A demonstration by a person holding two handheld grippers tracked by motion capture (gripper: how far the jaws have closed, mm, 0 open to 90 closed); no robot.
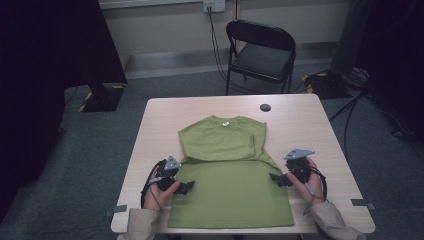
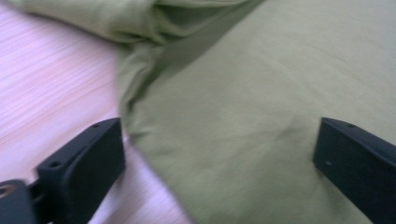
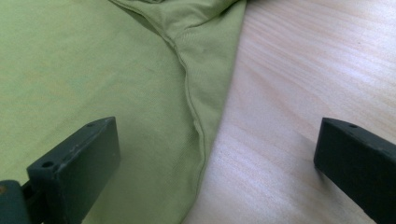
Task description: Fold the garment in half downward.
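A green T-shirt (image 1: 230,175) lies flat on the light wooden table (image 1: 300,125), collar toward the far side, both sleeves folded in over the chest. My left gripper (image 1: 186,187) rests at the shirt's left edge, open, its jaws straddling the cloth edge (image 2: 140,140). At the shirt's right edge my right gripper (image 1: 276,179) is open too, jaws wide apart over the side seam (image 3: 198,126). Neither holds any cloth. A hand grips each tool from the near side.
A small dark round thing (image 1: 265,107) sits near the table's far edge. A black folding chair (image 1: 260,52) stands beyond the table, with cables and stand bases on the carpet around it. Bare wood lies left and right of the shirt.
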